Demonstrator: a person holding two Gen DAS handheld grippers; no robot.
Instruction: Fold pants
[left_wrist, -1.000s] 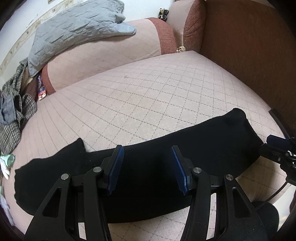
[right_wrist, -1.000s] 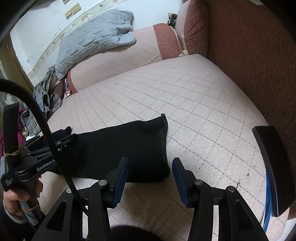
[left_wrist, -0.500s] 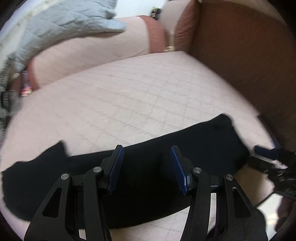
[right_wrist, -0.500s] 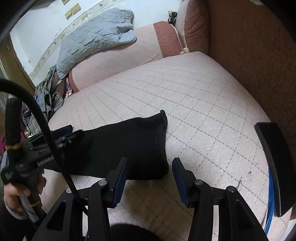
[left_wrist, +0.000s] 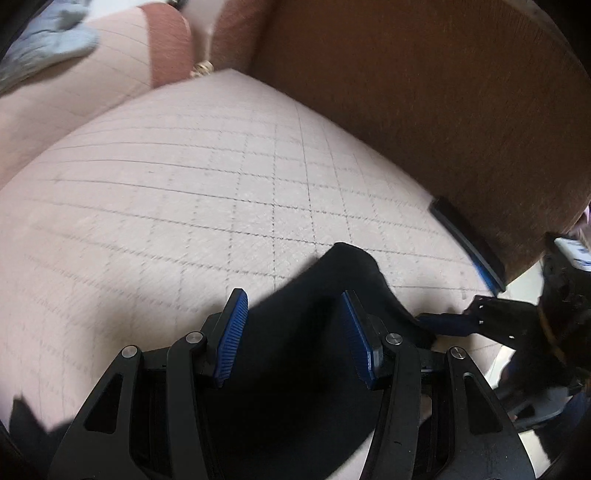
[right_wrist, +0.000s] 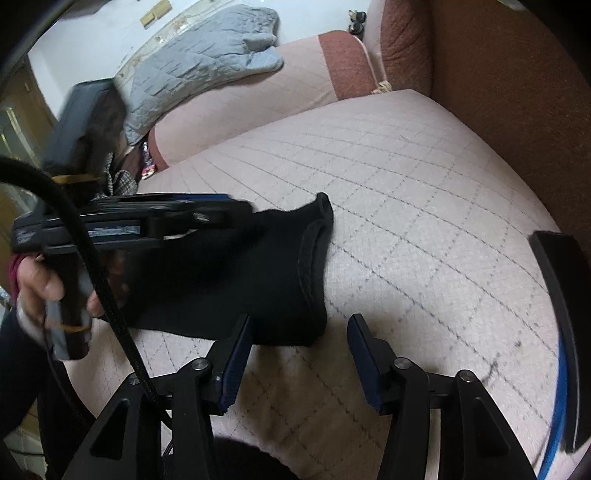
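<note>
Black pants (right_wrist: 236, 273) lie flat on the quilted pink sofa seat (right_wrist: 406, 206), their open hemmed end toward the brown sofa back (right_wrist: 509, 110) but well short of it. Left gripper (left_wrist: 293, 332) hangs over the pants, jaws about half apart with black cloth showing in the gap; the blue pads (left_wrist: 231, 332) do not press on the cloth, nothing gripped. From the right wrist view the left gripper (right_wrist: 243, 208) reaches sideways over the pants, near the hemmed end, and the person's left hand (right_wrist: 48, 284) wraps its handle, with a black cable (right_wrist: 103, 291) crossing in front. Right gripper (right_wrist: 299, 354) sits just off the pants' near corner by the hem, jaws opening; its left pad (right_wrist: 236, 362) is at the edge of the cloth, its right pad over bare seat, no cloth pinched between them. From the left wrist view the right gripper (left_wrist: 448, 319) shows at the far right with its tip at the pants' edge; cannot tell if it touches. A flat black device with a blue edge (right_wrist: 561, 317) lies on the seat beyond the pants, against the sofa back. A grey quilted blanket (right_wrist: 199, 70) is draped on the sofa arm, well apart from the pants, and plaid clothes (right_wrist: 122, 181) are bunched beyond the pants' far end. Left wrist view is motion-blurred.
</note>
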